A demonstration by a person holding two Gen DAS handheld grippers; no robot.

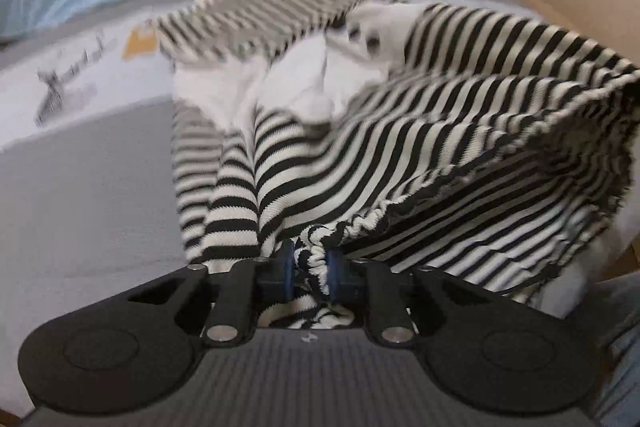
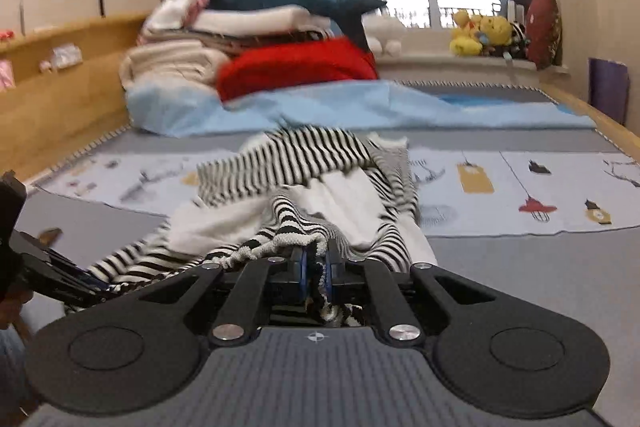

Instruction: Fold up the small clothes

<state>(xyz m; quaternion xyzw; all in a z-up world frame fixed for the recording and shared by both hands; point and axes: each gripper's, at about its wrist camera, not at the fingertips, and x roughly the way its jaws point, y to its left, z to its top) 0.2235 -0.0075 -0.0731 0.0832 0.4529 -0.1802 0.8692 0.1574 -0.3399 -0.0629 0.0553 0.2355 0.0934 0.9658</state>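
A small black-and-white striped garment with white panels lies bunched on the grey bed mat. My left gripper is shut on its ribbed hem, and the cloth rises to the right from the pads. In the right wrist view the same garment stretches away from me. My right gripper is shut on another part of the hem. The left gripper shows at the left edge of that view, holding the cloth low beside the mat.
A pale printed mat and a light blue sheet lie beyond the garment. A pile of folded clothes with a red item stands at the bed's far left. Wooden bed rails run along both sides. Plush toys sit on the windowsill.
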